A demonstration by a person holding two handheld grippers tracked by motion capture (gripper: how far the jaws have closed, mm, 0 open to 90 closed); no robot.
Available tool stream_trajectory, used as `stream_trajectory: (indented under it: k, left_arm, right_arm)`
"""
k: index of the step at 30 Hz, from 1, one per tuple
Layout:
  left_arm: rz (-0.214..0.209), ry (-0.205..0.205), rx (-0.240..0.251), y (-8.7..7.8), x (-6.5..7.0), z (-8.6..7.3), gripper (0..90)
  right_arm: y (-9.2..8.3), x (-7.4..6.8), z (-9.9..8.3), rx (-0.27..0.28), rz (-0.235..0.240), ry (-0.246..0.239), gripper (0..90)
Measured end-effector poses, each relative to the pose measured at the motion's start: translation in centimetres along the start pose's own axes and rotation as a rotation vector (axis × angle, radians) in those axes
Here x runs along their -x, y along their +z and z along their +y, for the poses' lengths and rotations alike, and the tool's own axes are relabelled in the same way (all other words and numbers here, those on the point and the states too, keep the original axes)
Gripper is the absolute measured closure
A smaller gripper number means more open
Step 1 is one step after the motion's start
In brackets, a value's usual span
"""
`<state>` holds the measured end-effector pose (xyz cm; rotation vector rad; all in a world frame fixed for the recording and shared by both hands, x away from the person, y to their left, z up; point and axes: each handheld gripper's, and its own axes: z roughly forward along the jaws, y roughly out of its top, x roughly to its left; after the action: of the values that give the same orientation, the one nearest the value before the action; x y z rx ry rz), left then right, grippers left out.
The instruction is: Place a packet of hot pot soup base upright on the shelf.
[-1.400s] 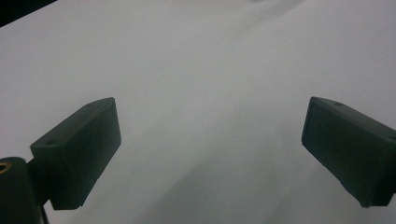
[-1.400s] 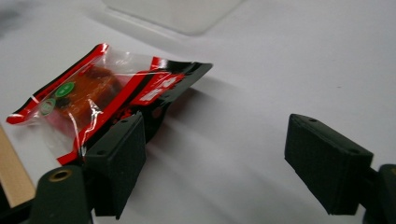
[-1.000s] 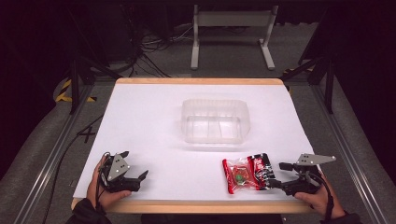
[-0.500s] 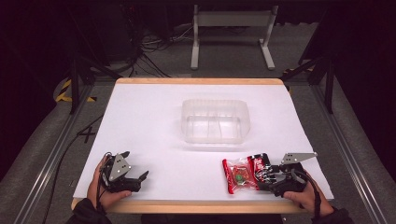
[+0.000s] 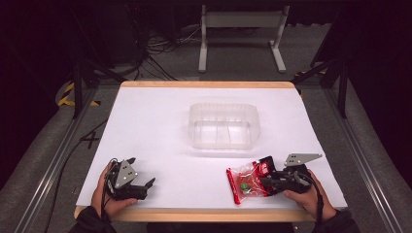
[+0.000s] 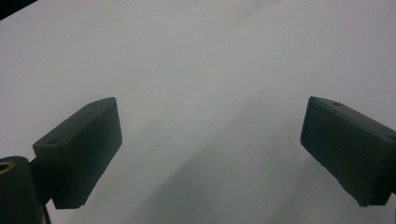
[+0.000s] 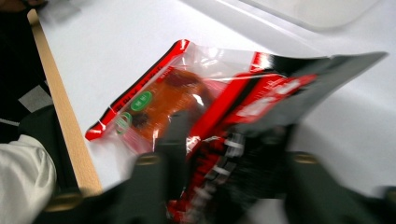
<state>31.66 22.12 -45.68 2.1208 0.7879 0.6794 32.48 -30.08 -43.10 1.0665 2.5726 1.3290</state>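
The red snack packet (image 5: 248,180) lies flat near the front edge of the tabletop (image 5: 160,126), on the person's right side, its long axis running from the near edge up and away toward the clear plastic container (image 5: 224,126), which stands well apart at the middle. Its clear window end points to the left and the red-and-black printed end to the right. The right tongs (image 5: 265,180) have just been closing and now clamp that printed end (image 7: 243,140), whereas a second ago they stood wide apart just to the right of the packet. The left tongs (image 5: 145,187) rest with jaws apart over bare tabletop, unchanged.
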Motion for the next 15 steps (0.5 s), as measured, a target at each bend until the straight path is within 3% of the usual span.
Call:
stream_trajectory:
  k: [7, 15]
  left_arm:
    - [-0.009, -0.005, 0.014, -0.1, 0.0, -0.1, 6.0]
    - [-0.022, -0.012, 0.028, -0.3, -0.1, 0.0, 6.1]
  right_arm:
    - [-0.4, -1.0, 0.4, -0.003, -0.013, -0.076, 90.0]
    - [-1.1, -2.1, 1.3, 0.032, -0.039, -0.121, 90.0]
